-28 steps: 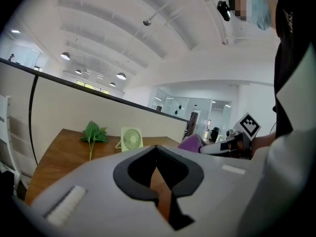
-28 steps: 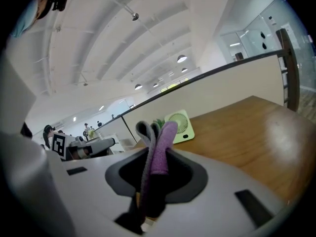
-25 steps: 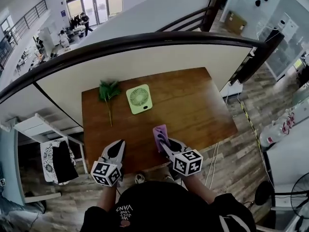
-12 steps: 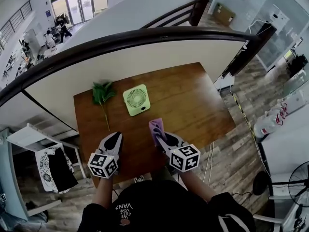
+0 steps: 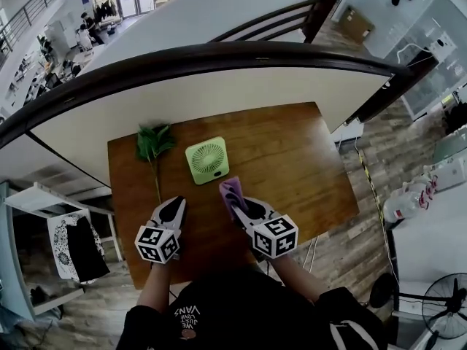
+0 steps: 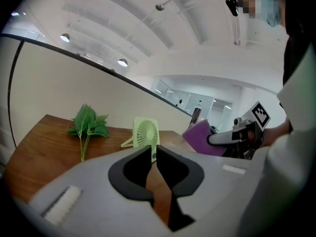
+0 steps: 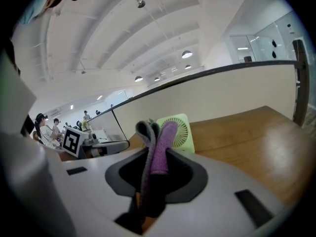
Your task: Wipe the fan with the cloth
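A small light-green square fan stands upright on the brown wooden table, left of its middle. My right gripper is shut on a folded purple cloth, which sticks up between the jaws just short of the fan's near right corner. In the right gripper view the cloth partly covers the fan. My left gripper hovers over the table's near left part, shut with nothing in it. In the left gripper view the fan stands straight ahead beyond the touching jaws, with the cloth to its right.
A green leafy sprig lies left of the fan. A dark curved railing over a white wall panel runs behind the table. A white rack with dark clothes stands left of the table. Wood floor lies to the right.
Both grippers have moved forward over the table toward the fan. The cloth now sits close to the fan's near right corner. The left gripper stays shut.
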`<state>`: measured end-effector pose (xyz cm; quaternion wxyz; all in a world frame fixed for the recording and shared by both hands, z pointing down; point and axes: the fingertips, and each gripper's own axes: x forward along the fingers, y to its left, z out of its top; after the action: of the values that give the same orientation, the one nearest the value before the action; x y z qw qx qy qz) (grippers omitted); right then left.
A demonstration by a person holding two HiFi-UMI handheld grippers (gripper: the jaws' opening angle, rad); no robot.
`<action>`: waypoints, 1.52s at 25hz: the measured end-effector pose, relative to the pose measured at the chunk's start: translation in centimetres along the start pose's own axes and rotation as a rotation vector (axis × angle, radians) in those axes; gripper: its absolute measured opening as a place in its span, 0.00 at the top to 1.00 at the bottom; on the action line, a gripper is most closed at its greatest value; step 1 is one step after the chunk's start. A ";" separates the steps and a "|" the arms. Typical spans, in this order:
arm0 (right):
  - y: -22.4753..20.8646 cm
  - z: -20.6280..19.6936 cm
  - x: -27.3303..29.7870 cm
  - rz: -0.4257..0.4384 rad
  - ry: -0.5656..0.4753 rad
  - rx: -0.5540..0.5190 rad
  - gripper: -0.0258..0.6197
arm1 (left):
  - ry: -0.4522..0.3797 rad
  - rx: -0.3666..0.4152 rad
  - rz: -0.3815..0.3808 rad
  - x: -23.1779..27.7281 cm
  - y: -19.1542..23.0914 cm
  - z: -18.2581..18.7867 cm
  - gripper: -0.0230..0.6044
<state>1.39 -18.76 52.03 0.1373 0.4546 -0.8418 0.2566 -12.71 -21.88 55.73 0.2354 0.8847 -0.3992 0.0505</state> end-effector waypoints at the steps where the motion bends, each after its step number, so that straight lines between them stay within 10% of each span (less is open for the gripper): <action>1: -0.3 0.3 0.3 0.010 0.007 -0.006 0.81 | -0.002 -0.005 0.004 0.5 0.1 0.0 0.94; 8: -1.5 2.6 3.3 0.075 0.021 -0.057 0.81 | 0.019 -0.046 0.011 4.1 1.5 -0.5 0.71; 27: 1.4 5.2 12.0 0.349 0.098 -0.208 0.81 | 0.128 -0.057 0.052 11.1 4.4 -3.7 0.70; 38: 0.5 5.2 14.0 0.355 0.172 -0.251 0.81 | 0.159 -0.034 0.059 11.0 5.1 -4.2 0.83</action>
<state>-6.71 -31.18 54.04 0.2166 0.2551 -0.9192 0.2077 -8.53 -30.35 64.43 0.2796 0.8616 -0.4061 0.1209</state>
